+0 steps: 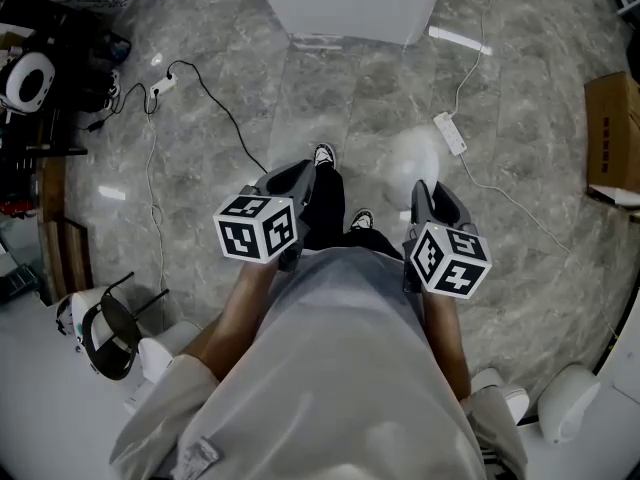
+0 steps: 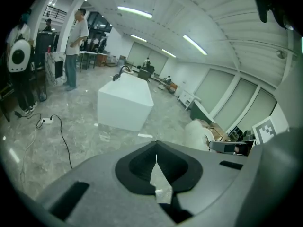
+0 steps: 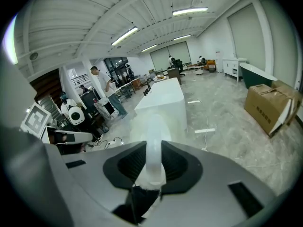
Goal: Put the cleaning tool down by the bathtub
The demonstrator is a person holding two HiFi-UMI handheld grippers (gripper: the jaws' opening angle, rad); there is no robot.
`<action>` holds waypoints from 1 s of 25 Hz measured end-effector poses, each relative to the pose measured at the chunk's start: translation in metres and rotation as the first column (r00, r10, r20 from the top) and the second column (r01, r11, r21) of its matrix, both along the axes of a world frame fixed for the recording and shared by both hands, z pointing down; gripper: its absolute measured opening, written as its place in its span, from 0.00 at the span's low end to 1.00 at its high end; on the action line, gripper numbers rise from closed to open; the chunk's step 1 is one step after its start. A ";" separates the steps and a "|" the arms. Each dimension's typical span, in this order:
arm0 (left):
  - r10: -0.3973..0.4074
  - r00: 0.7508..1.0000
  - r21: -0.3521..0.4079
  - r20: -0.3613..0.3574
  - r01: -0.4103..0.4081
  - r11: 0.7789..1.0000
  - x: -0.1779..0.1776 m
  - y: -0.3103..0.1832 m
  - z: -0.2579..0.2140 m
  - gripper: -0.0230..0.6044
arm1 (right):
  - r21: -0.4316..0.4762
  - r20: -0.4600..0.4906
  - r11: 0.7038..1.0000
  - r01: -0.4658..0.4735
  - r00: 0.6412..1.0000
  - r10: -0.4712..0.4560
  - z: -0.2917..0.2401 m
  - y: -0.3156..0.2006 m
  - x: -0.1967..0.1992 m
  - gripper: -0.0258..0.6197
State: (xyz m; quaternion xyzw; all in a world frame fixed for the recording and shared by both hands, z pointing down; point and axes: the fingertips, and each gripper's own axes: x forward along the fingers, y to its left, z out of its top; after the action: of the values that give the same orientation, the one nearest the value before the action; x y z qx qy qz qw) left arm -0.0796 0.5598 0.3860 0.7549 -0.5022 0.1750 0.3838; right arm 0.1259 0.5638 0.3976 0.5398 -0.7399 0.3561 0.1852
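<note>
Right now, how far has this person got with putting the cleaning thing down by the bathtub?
Done: the cleaning tool is off the ground, with the right tool clamped on its white handle. In hand: it is held out above the floor, and the white bathtub stands ahead, not yet reached. Left: get to the tub and set the cleaning tool down beside it. The left tool is shut and empty.

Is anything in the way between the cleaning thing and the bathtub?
Nothing big. The right gripper holds the cleaning tool, and the floor up to the bathtub looks open. Only a power strip with its cord lies a bit right of the path.
</note>
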 end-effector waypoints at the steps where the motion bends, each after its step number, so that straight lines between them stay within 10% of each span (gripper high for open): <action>1: 0.002 1.000 -0.003 -0.006 -0.002 1.000 -0.001 -0.007 0.000 0.05 | -0.003 -0.002 1.000 0.001 1.000 -0.001 0.000 -0.008 -0.002 0.16; 25: 0.112 0.989 0.059 -0.100 -0.106 0.993 -0.093 -0.176 -0.029 0.05 | 0.043 -0.057 0.997 -0.069 0.996 0.071 -0.034 -0.180 -0.101 0.16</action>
State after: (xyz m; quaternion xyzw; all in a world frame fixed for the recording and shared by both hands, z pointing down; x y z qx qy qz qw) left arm -0.1722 0.3833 0.3571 0.7992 -0.4442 0.1429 0.3789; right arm 0.0254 0.3837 0.3634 0.5794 -0.7220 0.3310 0.1831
